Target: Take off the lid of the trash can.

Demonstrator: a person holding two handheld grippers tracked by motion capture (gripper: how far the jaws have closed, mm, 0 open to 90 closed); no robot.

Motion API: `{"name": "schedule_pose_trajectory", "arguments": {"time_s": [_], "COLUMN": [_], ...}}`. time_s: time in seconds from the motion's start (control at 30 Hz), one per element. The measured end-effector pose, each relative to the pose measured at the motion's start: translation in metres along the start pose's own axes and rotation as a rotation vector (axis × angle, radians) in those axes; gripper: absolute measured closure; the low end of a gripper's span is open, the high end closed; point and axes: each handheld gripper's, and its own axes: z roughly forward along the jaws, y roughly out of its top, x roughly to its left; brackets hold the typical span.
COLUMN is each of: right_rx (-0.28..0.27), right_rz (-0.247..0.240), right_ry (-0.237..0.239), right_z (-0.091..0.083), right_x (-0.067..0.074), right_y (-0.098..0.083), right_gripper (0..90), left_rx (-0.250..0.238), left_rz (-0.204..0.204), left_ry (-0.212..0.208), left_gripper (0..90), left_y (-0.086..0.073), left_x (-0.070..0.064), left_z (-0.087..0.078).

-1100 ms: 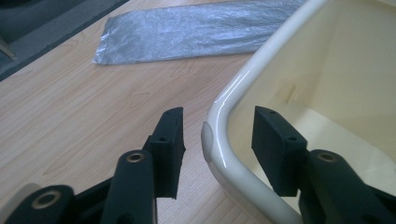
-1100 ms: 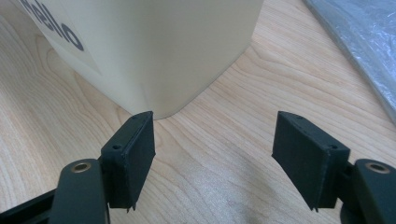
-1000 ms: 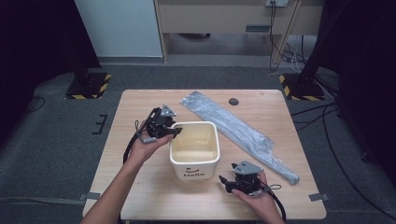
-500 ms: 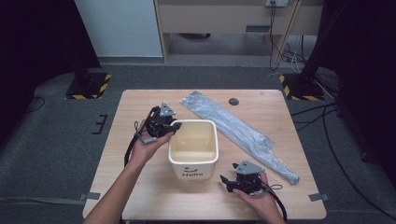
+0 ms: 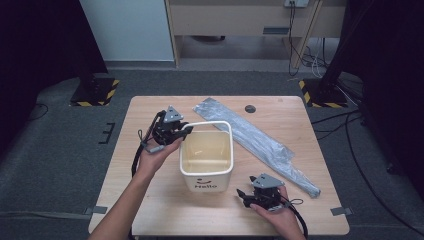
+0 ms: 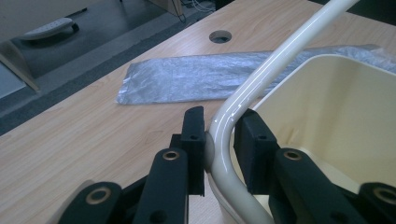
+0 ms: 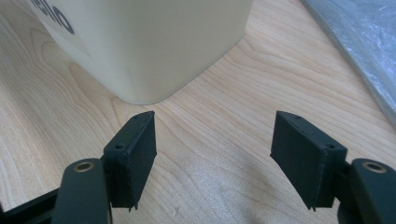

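A cream bucket (image 5: 206, 170) with "Hello" on its front stands mid-table. Its thin handle (image 5: 210, 123) arches over the far rim. My left gripper (image 5: 184, 131) is at the handle's left corner. In the left gripper view the jaws have just been closing, and both pads (image 6: 194, 135) now press the handle's bend (image 6: 261, 79) between them, with the bucket's inside (image 6: 336, 107) to the right. My right gripper (image 5: 242, 195) rests low on the table by the bucket's front right corner. It stands open (image 7: 212, 135) with bare wood between its pads, and the bucket wall (image 7: 154, 42) is just ahead.
A long grey plastic bag (image 5: 255, 137) lies flat and diagonal, from behind the bucket to the right front of the table (image 5: 150, 200). A round cable hole (image 5: 250, 108) sits near the far edge. Dark floor surrounds the table.
The left gripper's jaws have closed in on the bucket handle, with the hand barely shifting. The right gripper and the bucket have stayed put.
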Motion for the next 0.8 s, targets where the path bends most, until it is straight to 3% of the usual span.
{"name": "schedule_pose_trajectory", "arguments": {"time_s": [0.47, 0.53, 0.67, 0.77, 0.8], "right_rx": [-0.014, -0.013, -0.012, -0.018, -0.02], "right_rz": [-0.042, -0.052, -0.046, -0.052, -0.057], "right_ry": [-0.033, -0.037, -0.039, -0.038, -0.039], "right_z": [-0.008, -0.009, -0.007, -0.006, -0.006], "right_x": [0.007, 0.007, 0.006, 0.007, 0.008], "right_y": [-0.002, -0.001, -0.001, 0.0, 0.0], "right_gripper": [32.0, 32.1, 32.5, 33.0, 33.0], "left_rx": [-0.011, -0.021, -0.043, -0.049, -0.031], "left_rz": [-0.031, -0.019, -0.033, -0.008, -0.026], "left_ry": [-0.011, -0.01, -0.03, -0.029, -0.023], "left_gripper": [74.8, 74.8, 75.2, 75.2, 75.2], "left_y": [0.016, 0.019, 0.023, 0.025, 0.024], "left_x": [0.003, 0.001, 0.001, 0.004, 0.003], "left_z": [-0.017, -0.022, -0.029, -0.029, -0.031]}}
